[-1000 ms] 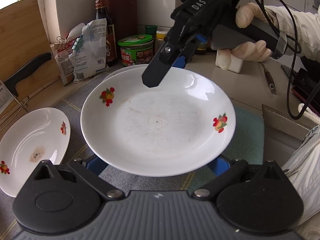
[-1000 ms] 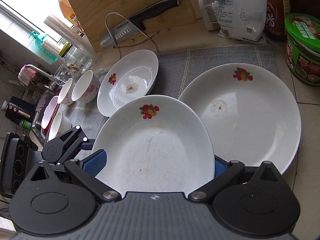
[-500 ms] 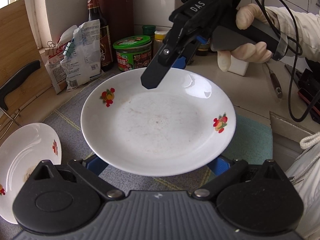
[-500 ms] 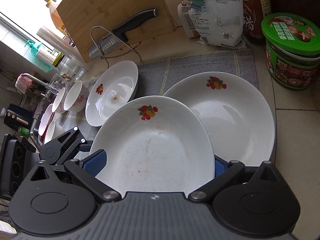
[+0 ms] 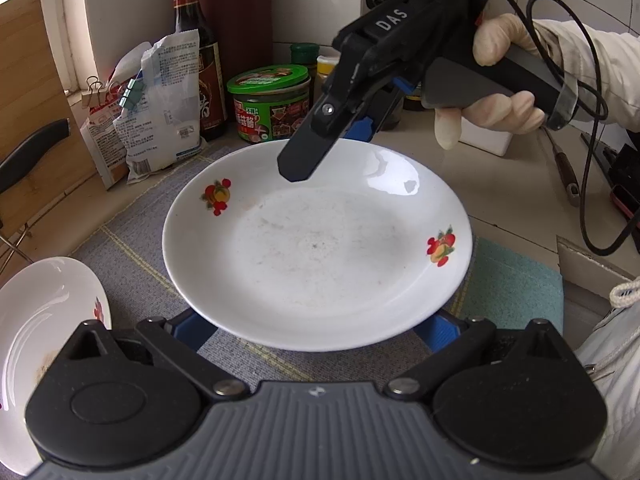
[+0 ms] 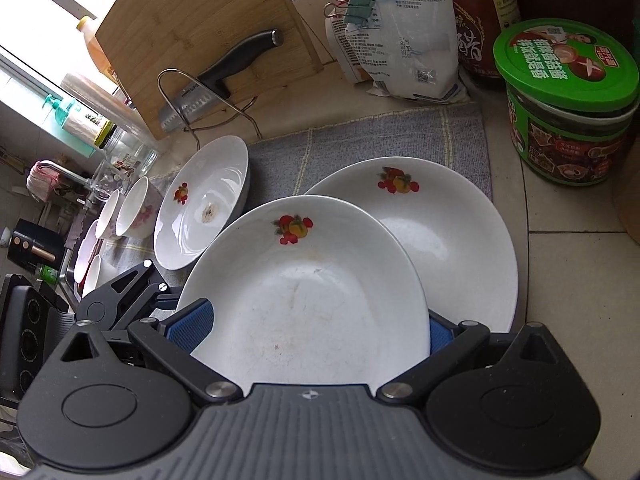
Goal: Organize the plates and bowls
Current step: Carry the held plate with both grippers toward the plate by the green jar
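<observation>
A white plate with fruit prints (image 5: 316, 256) is held in the air between both grippers. My left gripper (image 5: 316, 326) grips its near rim. My right gripper (image 5: 332, 148) grips its far rim from above. In the right wrist view the same plate (image 6: 308, 292) sits between the blue pads of my right gripper (image 6: 310, 328). Behind it a second large fruit-print plate (image 6: 452, 240) lies on the grey mat (image 6: 360, 144). A smaller fruit-print plate (image 6: 204, 204) lies at the left, also in the left wrist view (image 5: 48, 340). Several small bowls (image 6: 132, 208) stand further left.
A wooden cutting board (image 6: 200, 36) with a knife (image 6: 216, 84) on a wire stand is at the back. A white bag (image 6: 404, 32), a dark sauce bottle (image 5: 192, 52) and a green-lidded jar (image 6: 568, 104) stand along the wall. A teal cloth (image 5: 516, 284) lies at right.
The held plate has moved with both grippers toward the jar and the wall. The second large plate has slid out of the left wrist view, hidden under the held plate.
</observation>
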The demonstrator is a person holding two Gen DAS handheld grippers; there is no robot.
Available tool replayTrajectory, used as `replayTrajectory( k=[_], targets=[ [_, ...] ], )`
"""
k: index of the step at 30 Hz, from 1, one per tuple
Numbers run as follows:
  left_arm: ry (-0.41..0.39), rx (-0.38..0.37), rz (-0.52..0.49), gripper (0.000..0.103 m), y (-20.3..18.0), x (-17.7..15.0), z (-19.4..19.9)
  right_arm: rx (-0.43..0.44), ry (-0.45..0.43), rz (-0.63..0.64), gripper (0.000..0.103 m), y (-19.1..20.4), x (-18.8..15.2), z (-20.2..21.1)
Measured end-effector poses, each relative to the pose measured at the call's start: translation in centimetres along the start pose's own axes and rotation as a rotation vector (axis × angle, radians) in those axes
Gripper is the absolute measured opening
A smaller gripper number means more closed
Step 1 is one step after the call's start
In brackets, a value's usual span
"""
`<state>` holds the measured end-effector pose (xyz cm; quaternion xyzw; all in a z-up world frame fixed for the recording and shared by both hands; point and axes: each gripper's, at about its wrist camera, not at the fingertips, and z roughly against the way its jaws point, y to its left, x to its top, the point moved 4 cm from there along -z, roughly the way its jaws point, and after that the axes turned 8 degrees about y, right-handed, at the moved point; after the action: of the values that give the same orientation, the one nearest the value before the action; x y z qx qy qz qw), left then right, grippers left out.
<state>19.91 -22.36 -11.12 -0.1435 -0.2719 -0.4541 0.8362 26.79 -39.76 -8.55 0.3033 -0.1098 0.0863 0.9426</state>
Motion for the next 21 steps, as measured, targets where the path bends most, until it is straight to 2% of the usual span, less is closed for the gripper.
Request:
replayTrajectory(
  k=[21],
  targets=[
    [0.03,-0.001,0.016,0.102,0.8,1.5,-1.9,0.008,-0.003,-0.022,0.103,-2.4,1.4,-0.3]
  ],
)
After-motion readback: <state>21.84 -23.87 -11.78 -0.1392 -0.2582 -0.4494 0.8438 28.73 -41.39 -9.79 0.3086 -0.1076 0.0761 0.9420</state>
